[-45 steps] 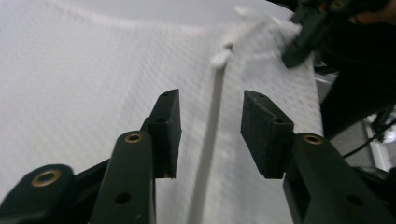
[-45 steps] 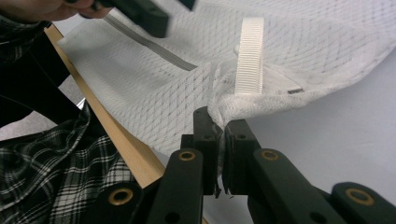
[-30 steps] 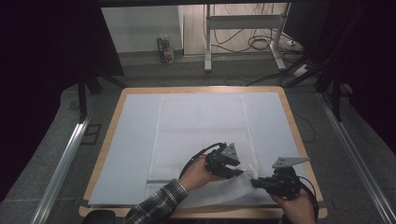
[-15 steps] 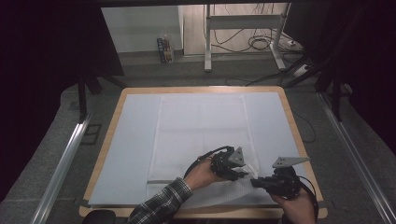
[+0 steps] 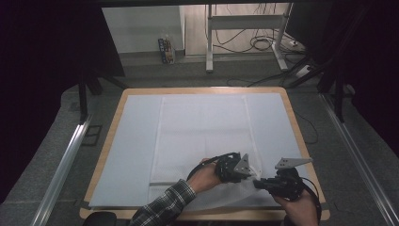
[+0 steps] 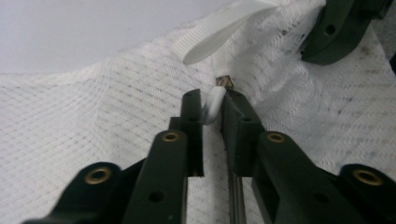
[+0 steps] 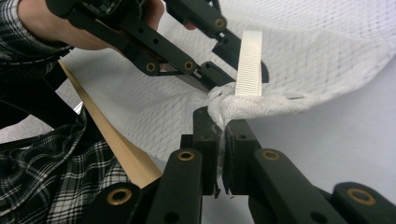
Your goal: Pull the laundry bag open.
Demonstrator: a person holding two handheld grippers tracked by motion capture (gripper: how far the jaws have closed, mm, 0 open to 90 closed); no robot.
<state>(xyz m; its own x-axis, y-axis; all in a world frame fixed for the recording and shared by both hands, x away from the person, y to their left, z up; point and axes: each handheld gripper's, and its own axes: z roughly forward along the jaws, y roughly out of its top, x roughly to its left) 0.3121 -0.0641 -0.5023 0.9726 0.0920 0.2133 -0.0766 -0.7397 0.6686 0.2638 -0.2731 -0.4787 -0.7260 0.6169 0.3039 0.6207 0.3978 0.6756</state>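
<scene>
Item: white mesh bag (image 5: 202, 141), fine diamond-net weave, spread flat over a pale sheet on the wooden-edged counter (image 5: 301, 127); occupies the middle of the high view, with its lower right corner lifted and bunched. A white woven ribbon loop (image 7: 249, 63) is sewn at that corner, standing upright in the right gripper view and curling across the top of the left gripper view. A small brownish zipper end (image 6: 225, 82) shows just beyond the left jaws.

Left tool (image 5: 250, 170): lower centre of the high view, jaws nearly together, pinching a small white tab (image 6: 212, 105) at the bag's corner.

Right tool (image 5: 258, 183): lower right of the high view, jaws clamped on the gathered mesh just below the ribbon loop.

Markings: none legible on bag or ribbon. A small printed carton (image 5: 165, 50) stands on the floor at upper centre; its writing is too small to read.

Obscured: the bag's near corner sits behind the hands and tools; a plaid sleeve (image 5: 164, 207) is cut off at the bottom edge.
</scene>
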